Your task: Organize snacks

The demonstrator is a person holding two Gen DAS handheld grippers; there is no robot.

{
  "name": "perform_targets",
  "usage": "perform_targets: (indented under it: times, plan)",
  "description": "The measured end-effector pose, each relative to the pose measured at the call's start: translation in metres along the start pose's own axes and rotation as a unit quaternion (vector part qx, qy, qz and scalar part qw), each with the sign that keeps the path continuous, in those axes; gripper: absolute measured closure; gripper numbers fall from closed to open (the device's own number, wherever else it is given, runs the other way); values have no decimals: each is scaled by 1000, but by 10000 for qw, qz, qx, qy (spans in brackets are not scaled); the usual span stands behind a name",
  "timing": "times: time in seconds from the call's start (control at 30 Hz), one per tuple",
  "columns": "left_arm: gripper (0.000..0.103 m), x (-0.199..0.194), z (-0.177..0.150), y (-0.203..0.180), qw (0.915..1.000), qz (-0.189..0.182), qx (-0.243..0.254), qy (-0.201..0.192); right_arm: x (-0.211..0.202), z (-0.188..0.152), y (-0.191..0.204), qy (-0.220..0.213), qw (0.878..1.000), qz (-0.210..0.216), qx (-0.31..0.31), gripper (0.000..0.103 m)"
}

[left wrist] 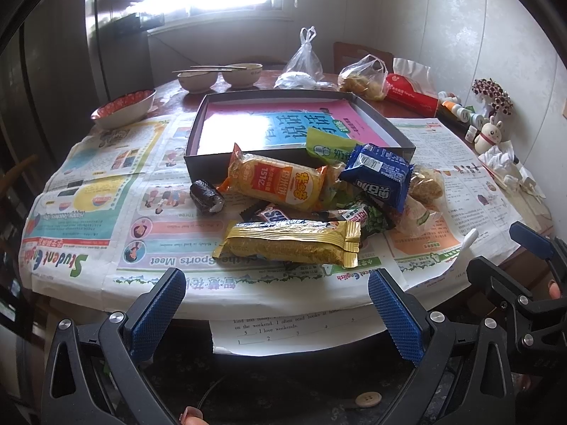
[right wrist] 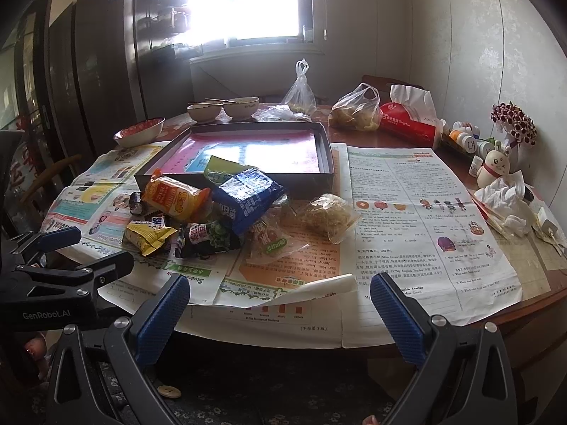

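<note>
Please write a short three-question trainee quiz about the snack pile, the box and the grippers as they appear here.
1. True or false: the left gripper is shut on a snack.
2. Which packet leans over the near wall of the dark box? A) green packet B) gold packet C) red tissue pack
3. Fill in: the box holds no snacks, only a pink ____.

Key: 1 false, both it and the right gripper are open and empty. 2 A. 3 book.
</note>
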State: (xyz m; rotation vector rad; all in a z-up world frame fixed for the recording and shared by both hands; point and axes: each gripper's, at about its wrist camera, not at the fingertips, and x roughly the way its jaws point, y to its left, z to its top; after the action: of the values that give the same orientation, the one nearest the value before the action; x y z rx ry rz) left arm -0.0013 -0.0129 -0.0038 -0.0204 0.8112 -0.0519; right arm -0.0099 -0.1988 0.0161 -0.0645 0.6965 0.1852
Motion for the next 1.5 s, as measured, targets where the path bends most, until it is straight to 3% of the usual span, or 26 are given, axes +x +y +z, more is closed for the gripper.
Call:
perform_targets:
  times: [1.5]
  plan:
    - [0,8,0,3,9999,-68,4,148,8,-2,2,62,10000,50,-2,0]
